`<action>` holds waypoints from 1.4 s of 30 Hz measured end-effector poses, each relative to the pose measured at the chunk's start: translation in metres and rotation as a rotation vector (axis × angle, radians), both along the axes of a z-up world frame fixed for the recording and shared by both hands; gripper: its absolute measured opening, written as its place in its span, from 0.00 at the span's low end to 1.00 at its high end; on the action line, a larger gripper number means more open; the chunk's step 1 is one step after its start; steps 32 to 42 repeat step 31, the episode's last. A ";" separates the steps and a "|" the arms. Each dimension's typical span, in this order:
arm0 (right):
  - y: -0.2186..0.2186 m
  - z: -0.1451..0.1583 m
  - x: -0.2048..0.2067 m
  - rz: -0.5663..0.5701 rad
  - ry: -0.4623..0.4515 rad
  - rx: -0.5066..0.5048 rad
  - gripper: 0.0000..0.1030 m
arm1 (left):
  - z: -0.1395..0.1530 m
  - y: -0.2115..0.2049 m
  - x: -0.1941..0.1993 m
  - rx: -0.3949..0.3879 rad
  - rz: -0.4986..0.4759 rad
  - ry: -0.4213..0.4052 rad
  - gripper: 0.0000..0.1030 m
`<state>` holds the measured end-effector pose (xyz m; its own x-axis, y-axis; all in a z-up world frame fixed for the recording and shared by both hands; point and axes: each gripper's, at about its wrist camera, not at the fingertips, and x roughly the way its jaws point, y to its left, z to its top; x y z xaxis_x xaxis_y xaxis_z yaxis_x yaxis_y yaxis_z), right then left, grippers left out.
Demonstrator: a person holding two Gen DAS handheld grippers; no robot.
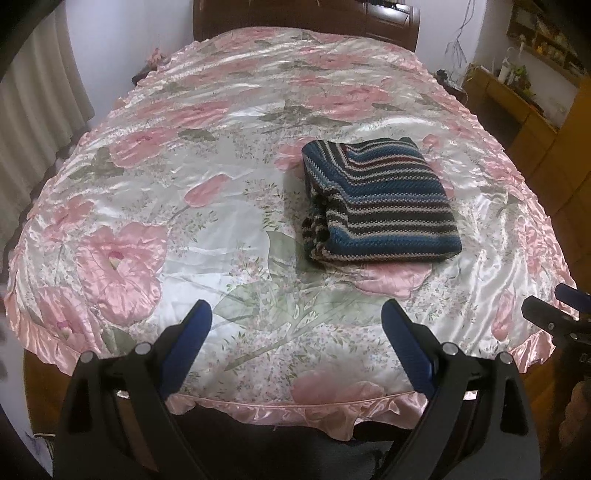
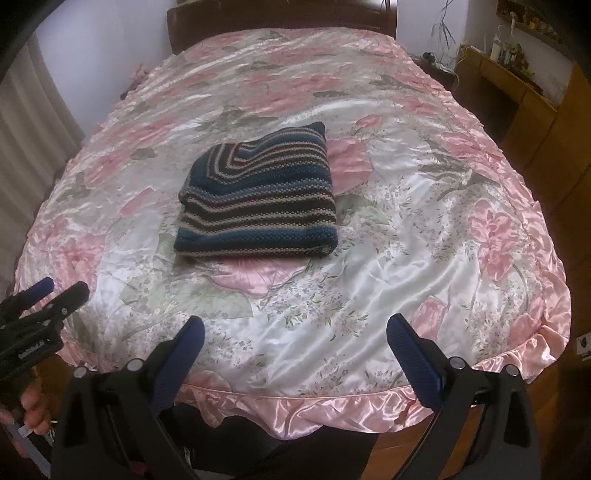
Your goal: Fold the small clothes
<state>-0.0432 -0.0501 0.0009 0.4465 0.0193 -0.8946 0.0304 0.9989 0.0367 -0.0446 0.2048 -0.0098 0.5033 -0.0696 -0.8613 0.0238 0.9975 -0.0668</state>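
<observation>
Folded striped knit garment [image 1: 380, 201] lies flat on the pink floral satin bedspread [image 1: 207, 206], a compact rectangle in blue, black and beige bands with a thin dark red line. A loose roll of fabric shows at its near left corner.

Left gripper [image 1: 295, 325]: fingers [image 1: 188, 343] spread wide, blue pads facing inward, nothing between them. The garment sits well ahead of the fingertips and slightly toward the right finger, apart from both. Below the fingers, the ruffled pink hem of the bedspread.

Right gripper [image 2: 295, 336]: fingers [image 2: 413, 358] likewise spread wide and empty. From this view the garment [image 2: 258, 199] lies well ahead, nearer the left finger's line, no contact.

Each gripper shows at the edge of the other's view: right one at far right of the left view, left one [image 2: 59, 291] at far left of the right view, with a hand [image 2: 33, 410] gripping its handle.

Dark wooden headboard [image 1: 306, 16] beyond the far end of the bed.
</observation>
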 end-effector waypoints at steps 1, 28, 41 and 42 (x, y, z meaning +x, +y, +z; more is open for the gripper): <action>0.000 0.001 -0.001 0.000 -0.003 -0.001 0.96 | 0.001 -0.001 -0.001 0.003 0.000 -0.005 0.90; -0.005 0.000 -0.007 -0.034 0.018 -0.027 0.96 | 0.011 -0.001 -0.010 0.011 -0.004 -0.033 0.92; -0.005 -0.001 -0.008 -0.034 0.024 -0.028 0.96 | 0.011 -0.001 -0.010 0.011 -0.004 -0.033 0.92; -0.005 -0.001 -0.008 -0.034 0.024 -0.028 0.96 | 0.011 -0.001 -0.010 0.011 -0.004 -0.033 0.92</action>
